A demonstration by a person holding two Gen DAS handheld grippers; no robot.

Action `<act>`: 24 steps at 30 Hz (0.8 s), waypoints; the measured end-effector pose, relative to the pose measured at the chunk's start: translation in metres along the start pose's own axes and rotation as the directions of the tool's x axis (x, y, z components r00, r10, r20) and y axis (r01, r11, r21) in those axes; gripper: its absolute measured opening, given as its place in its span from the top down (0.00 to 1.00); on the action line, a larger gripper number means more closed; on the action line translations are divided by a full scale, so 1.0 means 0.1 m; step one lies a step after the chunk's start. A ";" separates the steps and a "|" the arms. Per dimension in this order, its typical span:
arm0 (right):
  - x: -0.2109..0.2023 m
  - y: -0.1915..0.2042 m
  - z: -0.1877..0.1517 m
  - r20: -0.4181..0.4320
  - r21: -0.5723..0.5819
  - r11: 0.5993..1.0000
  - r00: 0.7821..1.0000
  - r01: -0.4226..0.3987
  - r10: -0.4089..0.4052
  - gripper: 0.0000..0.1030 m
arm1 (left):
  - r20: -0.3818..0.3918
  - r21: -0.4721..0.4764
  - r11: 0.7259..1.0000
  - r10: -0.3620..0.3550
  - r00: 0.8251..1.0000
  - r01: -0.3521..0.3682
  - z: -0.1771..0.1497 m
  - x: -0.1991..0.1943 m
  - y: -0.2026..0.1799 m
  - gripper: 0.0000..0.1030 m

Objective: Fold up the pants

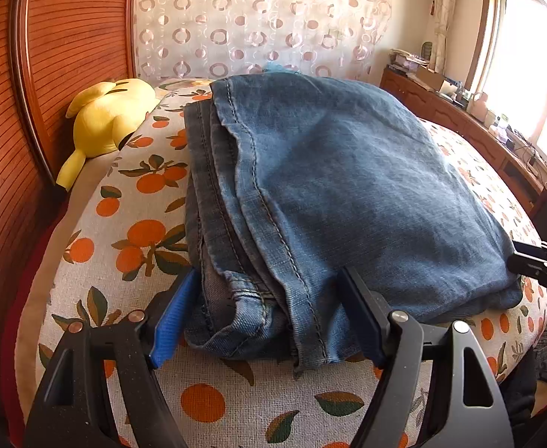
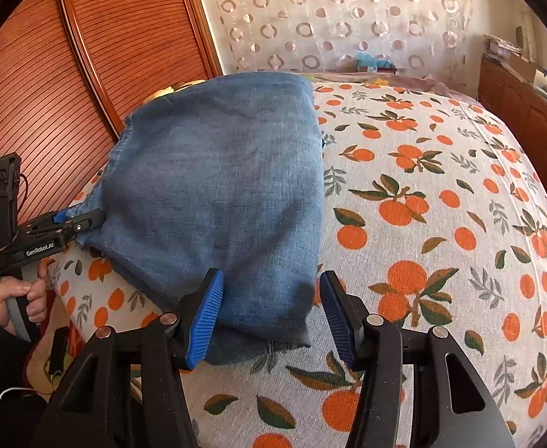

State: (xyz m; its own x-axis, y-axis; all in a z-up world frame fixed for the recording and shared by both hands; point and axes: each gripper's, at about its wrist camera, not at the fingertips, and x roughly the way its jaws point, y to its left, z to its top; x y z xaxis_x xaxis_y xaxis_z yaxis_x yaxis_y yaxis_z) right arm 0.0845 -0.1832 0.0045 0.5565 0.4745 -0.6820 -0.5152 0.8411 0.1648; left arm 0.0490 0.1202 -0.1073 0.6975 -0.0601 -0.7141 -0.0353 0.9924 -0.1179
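Blue denim jeans [image 1: 348, 186] are lying folded into a thick stack on the bed [image 1: 206, 403], over a cover printed with oranges and green leaves. In the left wrist view the left gripper [image 1: 269, 321] is sitting at the near left corner of the stack, where stitched seams and hems are bunching; its fingers [image 1: 172, 317] are spreading wide to either side of that corner, and whether the pads are pressing the cloth cannot be told. In the right wrist view the right gripper [image 2: 271, 317] is hovering at the stack's near right corner, its ribbed blue fingers [image 2: 206, 321] standing apart with the denim edge between them and a clear gap on the right side, so they are pinching nothing. The same view is showing a hand [image 2: 12, 295] gripping the handle of the left gripper at the far left edge of the jeans. A yellow plush toy [image 1: 105, 119] is lying beside the stack against a slatted wooden headboard [image 1: 68, 37], and a curtain [image 1: 258, 18] patterned with rings is hanging behind the bed.
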 end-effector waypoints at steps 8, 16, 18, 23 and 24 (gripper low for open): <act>0.01 0.00 -0.08 -0.011 0.009 1.000 1.000 -0.029 0.029 0.56 | 0.009 0.000 1.000 0.005 1.000 -0.005 0.00 -0.01 -0.02 0.25; -0.16 -0.04 -0.07 0.062 0.026 0.996 0.995 -0.084 0.082 0.82 | -0.004 -0.016 1.000 0.001 1.000 -0.001 0.03 -0.05 0.00 0.25; -0.20 -0.03 -0.07 0.073 0.017 0.997 0.994 -0.078 0.076 0.83 | 0.013 -0.013 1.000 0.015 1.000 -0.015 0.07 -0.10 -0.01 0.25; -0.27 0.01 -0.10 0.093 0.004 0.997 0.993 -0.072 0.071 0.83 | 0.075 0.015 1.000 0.023 0.997 -0.025 0.22 -0.33 -0.10 0.25; -0.26 0.01 -0.10 0.092 0.002 0.998 0.993 -0.069 0.069 0.83 | 0.091 0.026 0.999 0.026 0.995 -0.029 0.26 -0.38 -0.13 0.25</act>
State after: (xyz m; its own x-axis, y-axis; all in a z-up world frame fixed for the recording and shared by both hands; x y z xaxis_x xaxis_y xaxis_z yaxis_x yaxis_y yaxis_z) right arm 0.0629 -0.1973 0.0155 0.5777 0.5531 -0.6003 -0.5510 0.8068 0.2132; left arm 0.0416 0.1120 -0.0604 0.7588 -0.0241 -0.6509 -0.0363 0.9962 -0.0793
